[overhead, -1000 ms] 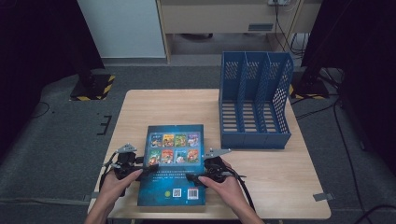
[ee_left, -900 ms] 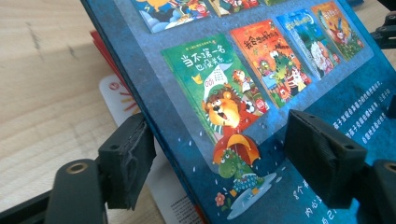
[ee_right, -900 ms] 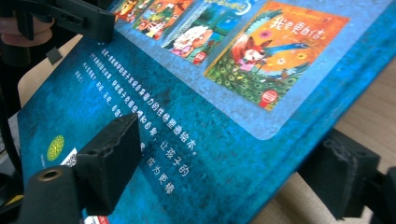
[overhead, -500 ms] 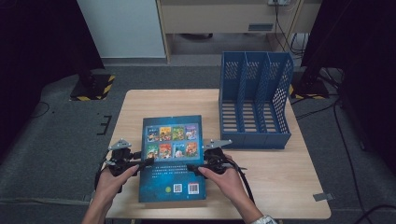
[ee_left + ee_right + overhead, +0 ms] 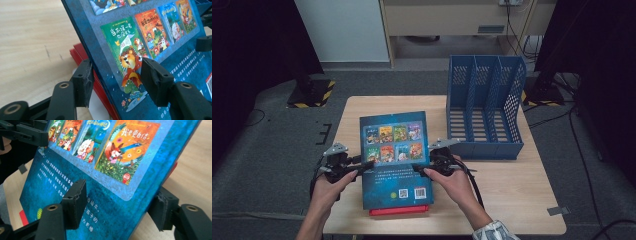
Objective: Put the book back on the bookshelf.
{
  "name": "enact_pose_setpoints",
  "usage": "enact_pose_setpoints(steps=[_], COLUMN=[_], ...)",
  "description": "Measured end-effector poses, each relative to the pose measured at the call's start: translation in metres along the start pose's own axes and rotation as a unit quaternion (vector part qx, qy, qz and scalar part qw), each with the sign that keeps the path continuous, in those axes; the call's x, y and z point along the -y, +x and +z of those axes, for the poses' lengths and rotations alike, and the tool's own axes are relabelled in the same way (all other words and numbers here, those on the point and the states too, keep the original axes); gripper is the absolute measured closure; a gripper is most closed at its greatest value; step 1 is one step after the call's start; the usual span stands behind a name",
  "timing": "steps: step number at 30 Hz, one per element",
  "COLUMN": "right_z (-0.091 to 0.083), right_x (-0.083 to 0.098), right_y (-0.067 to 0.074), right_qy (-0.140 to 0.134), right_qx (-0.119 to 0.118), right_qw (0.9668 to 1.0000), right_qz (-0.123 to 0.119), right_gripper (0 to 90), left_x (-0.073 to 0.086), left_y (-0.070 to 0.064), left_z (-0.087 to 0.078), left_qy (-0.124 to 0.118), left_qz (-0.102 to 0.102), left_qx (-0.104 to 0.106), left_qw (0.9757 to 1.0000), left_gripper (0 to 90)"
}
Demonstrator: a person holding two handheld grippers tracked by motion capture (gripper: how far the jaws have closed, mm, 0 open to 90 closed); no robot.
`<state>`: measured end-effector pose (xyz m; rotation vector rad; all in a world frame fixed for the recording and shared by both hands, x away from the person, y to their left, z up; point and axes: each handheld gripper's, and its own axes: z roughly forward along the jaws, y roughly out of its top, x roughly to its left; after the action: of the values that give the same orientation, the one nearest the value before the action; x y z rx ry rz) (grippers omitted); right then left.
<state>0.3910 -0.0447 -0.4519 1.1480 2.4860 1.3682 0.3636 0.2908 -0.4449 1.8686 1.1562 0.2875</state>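
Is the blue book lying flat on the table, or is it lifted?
Lifted and tilted. The blue book is raised off the red book beneath it; its far edge stands higher.

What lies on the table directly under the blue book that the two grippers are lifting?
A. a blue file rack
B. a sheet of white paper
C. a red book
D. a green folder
C: a red book shows below the near edge of the blue book in the high view, and its red edges show beneath the blue book in the left gripper view.

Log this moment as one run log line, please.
left gripper: closing on blue book left edge | right gripper: closing on right edge | red book: beneath, on table
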Motion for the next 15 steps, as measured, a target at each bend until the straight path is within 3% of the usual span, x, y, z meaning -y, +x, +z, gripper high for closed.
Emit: enact_pose_setpoints(steps=[15], right_z=[0.004], right_x=[-0.038], right_y=[-0.011], right_qy=[-0.028], right_qx=[0.040], right_qw=[0.9983], right_qz=[-0.033], right_gripper=[42.2], left_x=[-0.038], left_y=[0.013], left_z=[0.007], left_qy=[-0.015], left_qz=[0.035], left_qx=[-0.031], left_qw=[0.9988], left_gripper=[48.6])
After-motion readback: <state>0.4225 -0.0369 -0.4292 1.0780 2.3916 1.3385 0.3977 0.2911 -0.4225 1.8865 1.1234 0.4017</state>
